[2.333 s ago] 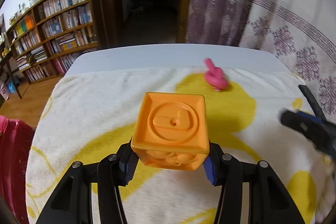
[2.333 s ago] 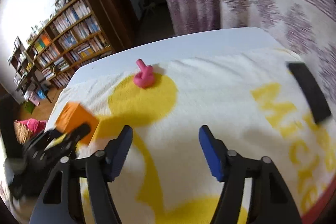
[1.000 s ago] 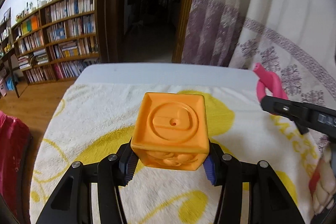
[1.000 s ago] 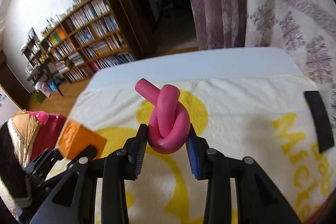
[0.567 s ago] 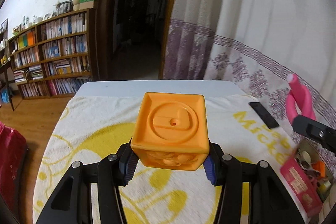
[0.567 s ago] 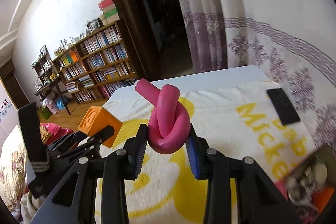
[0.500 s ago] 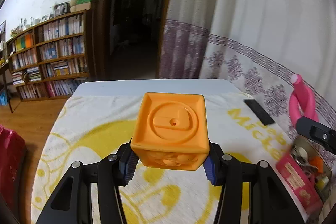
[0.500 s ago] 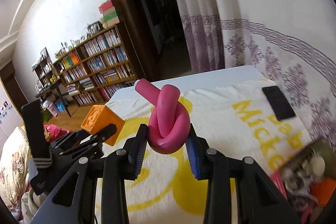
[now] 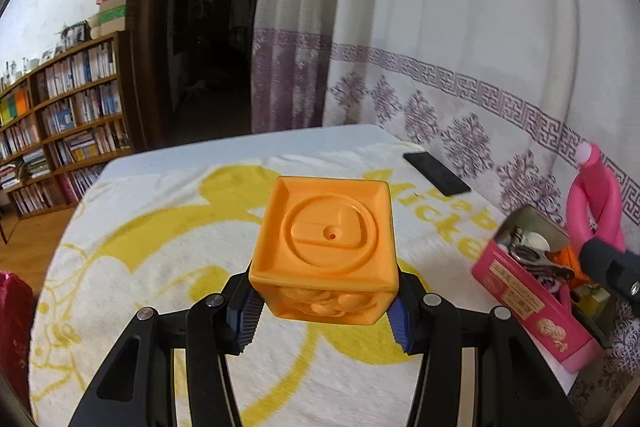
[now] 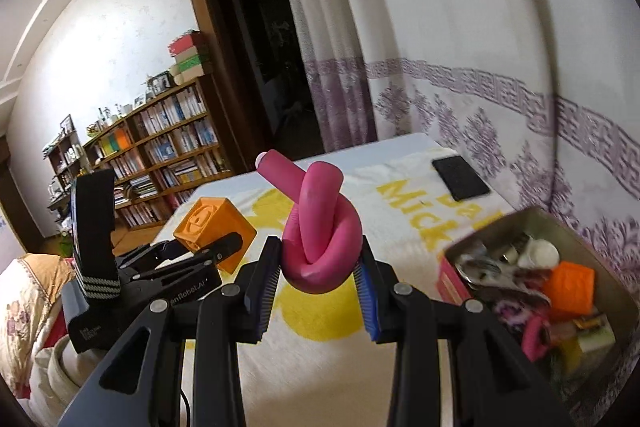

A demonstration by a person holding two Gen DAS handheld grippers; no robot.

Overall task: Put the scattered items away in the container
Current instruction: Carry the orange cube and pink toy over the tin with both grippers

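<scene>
Covering the table (image 9: 240,151), a yellow-printed towel (image 9: 140,239) near bookshelves (image 9: 60,115)

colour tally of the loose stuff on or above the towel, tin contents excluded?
Orange: 1, cube in left tool
Pink: 1, knot in right tool
Black: 1, phone on towel
Total: 3
</scene>
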